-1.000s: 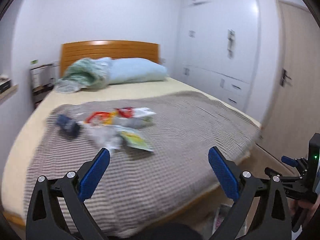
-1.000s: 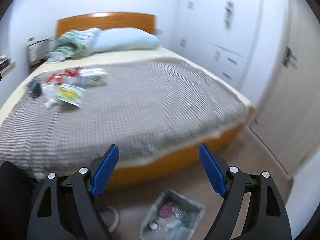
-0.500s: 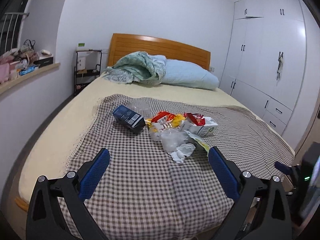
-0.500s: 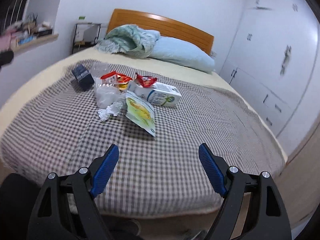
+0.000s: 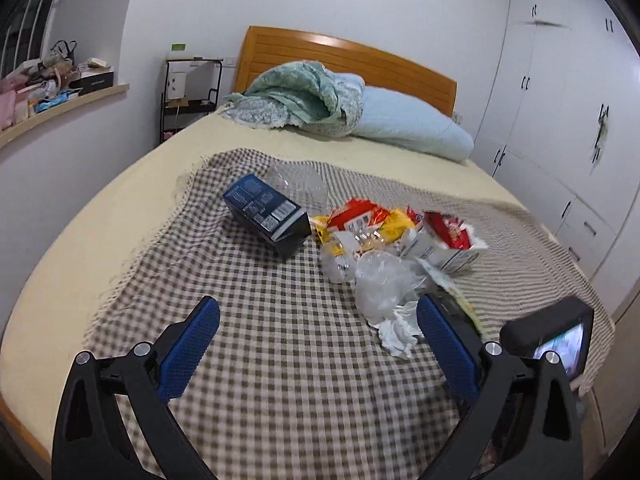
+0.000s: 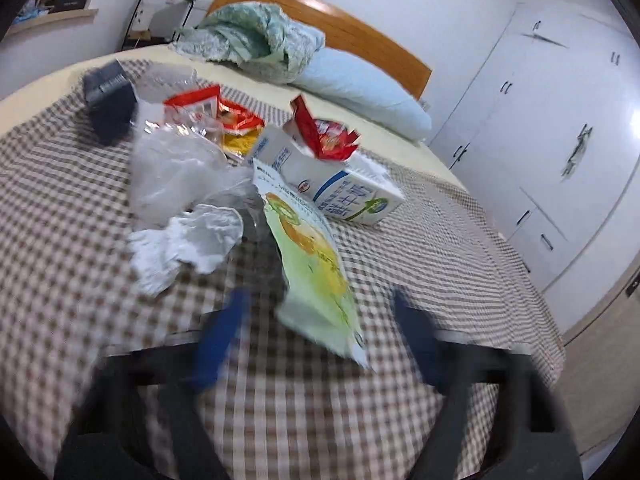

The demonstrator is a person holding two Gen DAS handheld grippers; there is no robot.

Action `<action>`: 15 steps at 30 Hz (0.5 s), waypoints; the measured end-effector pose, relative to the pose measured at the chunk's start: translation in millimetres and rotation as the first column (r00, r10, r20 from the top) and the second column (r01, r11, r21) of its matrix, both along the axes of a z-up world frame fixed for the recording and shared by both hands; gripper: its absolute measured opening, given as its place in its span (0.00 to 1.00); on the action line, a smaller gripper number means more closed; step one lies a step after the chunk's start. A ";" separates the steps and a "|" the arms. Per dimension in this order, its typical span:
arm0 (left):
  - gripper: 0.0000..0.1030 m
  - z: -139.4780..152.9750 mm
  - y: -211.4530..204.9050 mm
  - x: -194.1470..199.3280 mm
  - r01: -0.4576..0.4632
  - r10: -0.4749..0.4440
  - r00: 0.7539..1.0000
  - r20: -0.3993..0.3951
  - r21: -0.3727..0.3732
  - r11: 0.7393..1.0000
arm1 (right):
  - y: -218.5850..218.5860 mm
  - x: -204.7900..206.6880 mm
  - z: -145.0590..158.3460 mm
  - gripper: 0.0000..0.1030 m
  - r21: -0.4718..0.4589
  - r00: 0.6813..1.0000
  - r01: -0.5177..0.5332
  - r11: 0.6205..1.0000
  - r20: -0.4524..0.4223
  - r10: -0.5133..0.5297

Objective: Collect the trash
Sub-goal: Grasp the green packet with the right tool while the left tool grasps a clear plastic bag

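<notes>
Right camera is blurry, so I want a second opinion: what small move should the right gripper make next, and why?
Probably ease the right gripper forward and down onto the green wrapper. Its jaws stand open and empty, and the wrapper's near end already lies between them, the closest trash on the checked blanket. The left gripper is open too, over bare blanket.

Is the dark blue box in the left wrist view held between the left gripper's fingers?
No. The dark blue box lies on the checked blanket, well beyond the open, empty left gripper.
</notes>
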State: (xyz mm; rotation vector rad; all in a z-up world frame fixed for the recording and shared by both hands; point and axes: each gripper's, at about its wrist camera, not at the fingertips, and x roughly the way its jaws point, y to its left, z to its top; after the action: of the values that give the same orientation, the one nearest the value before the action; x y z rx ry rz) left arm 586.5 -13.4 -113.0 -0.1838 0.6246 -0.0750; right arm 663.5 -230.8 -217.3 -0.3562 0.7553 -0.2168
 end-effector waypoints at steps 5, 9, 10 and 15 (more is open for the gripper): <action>0.93 -44.5 -27.7 35.0 0.058 -0.049 0.993 -0.106 0.088 0.994 | -54.2 -17.0 36.1 0.02 0.301 0.994 0.022 0.953 0.096 -0.054; 0.93 -62.0 -57.9 61.8 0.180 -0.172 0.971 -0.167 0.030 0.983 | -90.1 -26.4 49.6 0.01 0.413 0.980 0.059 0.909 0.148 -0.131; 0.93 -66.3 -69.1 71.7 0.215 -0.212 0.959 -0.189 -0.007 0.977 | -97.1 -28.3 49.3 0.01 0.436 0.977 0.069 0.897 0.151 -0.149; 0.67 -89.5 -111.1 100.6 0.240 -0.218 0.936 -0.274 0.045 0.970 | -105.2 -27.0 38.2 0.01 0.462 0.981 0.081 0.883 0.122 -0.154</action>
State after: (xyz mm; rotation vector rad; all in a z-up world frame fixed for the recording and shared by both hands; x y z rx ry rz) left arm 687.1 -124.4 -202.5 -0.0438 0.9168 -0.2541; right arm 636.5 -336.0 -179.1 0.1549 0.6499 -0.1725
